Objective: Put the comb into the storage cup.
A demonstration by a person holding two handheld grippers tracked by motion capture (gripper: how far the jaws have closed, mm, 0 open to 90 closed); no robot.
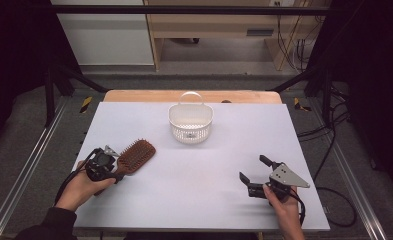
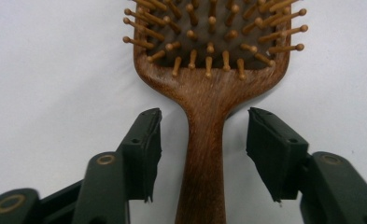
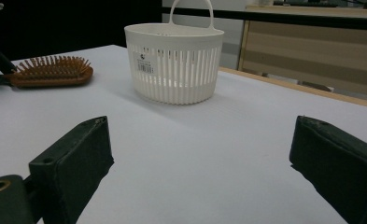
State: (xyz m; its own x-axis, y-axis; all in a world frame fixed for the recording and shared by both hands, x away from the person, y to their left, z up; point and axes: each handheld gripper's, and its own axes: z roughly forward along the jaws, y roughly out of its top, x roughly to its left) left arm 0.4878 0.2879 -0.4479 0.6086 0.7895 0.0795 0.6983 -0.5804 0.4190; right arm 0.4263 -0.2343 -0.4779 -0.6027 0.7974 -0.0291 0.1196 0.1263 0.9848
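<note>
A: Left gripper (image 2: 203,140)?
B: Jaws part-open, straddling the hairbrush (image 2: 209,93) handle; gaps both sides, no contact (bristles up); brush flat on the table (image 1: 204,165), near-left.
A: Right gripper (image 1: 256,175)?
B: Jaws spread wide, nothing between; resting near-right, well apart; white basket (image 1: 190,122) upright at centre-back.

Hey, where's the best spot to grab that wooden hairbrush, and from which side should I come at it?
Grip the hairbrush by its narrow handle, just below the head. It lies flat, bristles up, so come in along the handle from its free end, one jaw on each edge. The left gripper already straddles it there, gaps showing on both sides.
</note>
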